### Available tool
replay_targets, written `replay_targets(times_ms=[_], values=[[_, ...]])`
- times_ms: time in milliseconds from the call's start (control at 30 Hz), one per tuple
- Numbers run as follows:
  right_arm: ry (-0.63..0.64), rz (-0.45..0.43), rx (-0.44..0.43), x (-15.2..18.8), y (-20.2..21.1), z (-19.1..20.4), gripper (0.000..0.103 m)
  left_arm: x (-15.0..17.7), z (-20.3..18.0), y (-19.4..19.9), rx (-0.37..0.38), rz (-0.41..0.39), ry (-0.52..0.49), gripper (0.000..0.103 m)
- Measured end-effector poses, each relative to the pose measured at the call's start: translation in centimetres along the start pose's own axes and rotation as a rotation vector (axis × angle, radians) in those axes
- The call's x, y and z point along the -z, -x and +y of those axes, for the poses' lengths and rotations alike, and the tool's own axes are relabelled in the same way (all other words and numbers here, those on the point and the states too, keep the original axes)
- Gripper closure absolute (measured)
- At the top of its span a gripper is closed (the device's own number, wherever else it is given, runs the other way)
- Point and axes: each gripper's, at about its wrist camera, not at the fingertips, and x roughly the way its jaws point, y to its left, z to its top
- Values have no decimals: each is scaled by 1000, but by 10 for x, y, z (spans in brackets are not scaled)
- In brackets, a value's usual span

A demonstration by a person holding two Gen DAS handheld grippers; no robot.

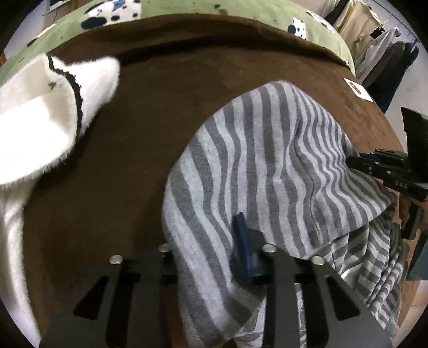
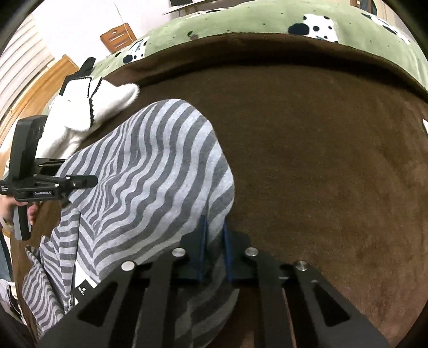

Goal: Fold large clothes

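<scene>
— Looking at the right gripper [image 2: 214,241]: how wide are its blue fingers [image 2: 203,241]?

— Nearly together. They pinch a fold of the striped garment [image 2: 149,171], and the cloth bunches up between the two pads.

— And the left gripper [image 1: 211,249]?

— Only one blue finger [image 1: 243,249] shows in its own view; the striped cloth drapes over the other side. The garment's edge runs right between the black arms, so it is clamped on the cloth too, with a slightly wider gap than the right one.

— Where does the garment lie?

— On the brown blanket [image 2: 321,160], at its near edge. It rises in a hump between the two grippers, and the rest hangs in folds over the near edge. A black label [image 2: 81,290] shows on the hanging part.

— Can each gripper be seen from the other side?

— Yes. From the left view the right gripper [image 1: 355,162] bites the cloth's far side edge. From the right view the left gripper [image 2: 92,182] does likewise, a hand [image 2: 10,208] on its handle.

— Anything else on the blanket?

— A white fluffy garment [image 1: 40,120] toward its far left corner, apart from the striped one. A green spotted cover [image 2: 267,18] lies beyond the far edge.
</scene>
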Motion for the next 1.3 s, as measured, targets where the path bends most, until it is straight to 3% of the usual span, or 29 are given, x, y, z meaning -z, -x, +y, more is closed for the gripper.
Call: replay_targets(times_ms=[133, 333, 600, 800, 1033, 1300], values=[[13, -6, 21, -1, 5, 4, 92, 3, -4, 3, -11, -39, 1, 83], [45, -41, 42, -2, 24, 15, 92, 9, -19, 23, -60, -85, -42, 86], [93, -112, 57, -1, 62, 39, 92, 28, -32, 68, -114, -204, -48, 87], [137, -185, 65, 8, 98, 66, 92, 53, -38, 115, -148, -300, -39, 87], [198, -235, 109, 28, 135, 94, 92, 90, -69, 155, -229, -407, -108, 87], [187, -268, 155, 78, 172, 119, 92, 148, -97, 177, -302, -493, -64, 87]])
